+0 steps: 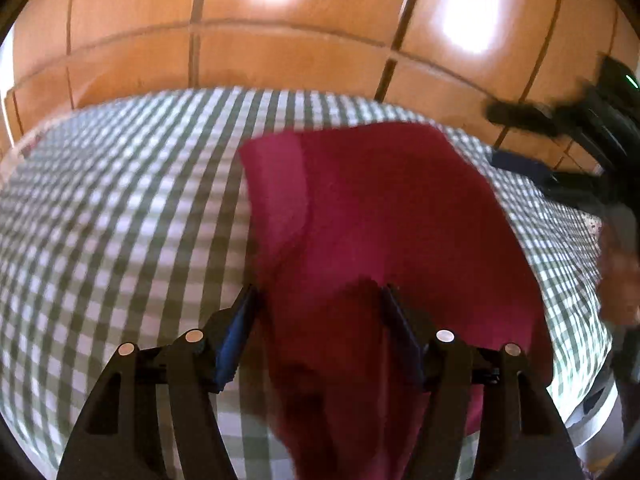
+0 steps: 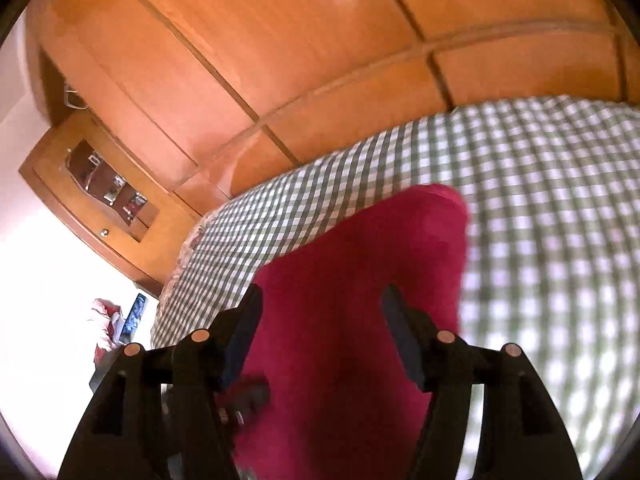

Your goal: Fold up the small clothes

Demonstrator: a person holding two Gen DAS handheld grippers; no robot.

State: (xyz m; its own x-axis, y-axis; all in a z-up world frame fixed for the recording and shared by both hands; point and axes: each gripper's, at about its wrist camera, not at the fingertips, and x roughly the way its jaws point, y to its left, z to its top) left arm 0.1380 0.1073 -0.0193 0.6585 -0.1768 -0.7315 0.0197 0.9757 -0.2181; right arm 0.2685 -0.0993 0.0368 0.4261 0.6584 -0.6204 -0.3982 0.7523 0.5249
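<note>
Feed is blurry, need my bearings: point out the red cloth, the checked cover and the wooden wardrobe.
red cloth (image 1: 380, 208): left wrist view, middle of its flat upper panel.
checked cover (image 2: 540, 208): right wrist view, bare stretch right of the cloth.
wooden wardrobe (image 1: 280, 60): left wrist view, centre door panel.

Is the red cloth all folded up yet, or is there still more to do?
Not yet. Done: the red cloth is spread on the checked cover, with one strip along its left edge that may already be turned over. In hand: the left gripper and the right gripper both sit open with cloth between their fingers, not pinching it. Left: grab it, fold it and smooth it flat.
</note>
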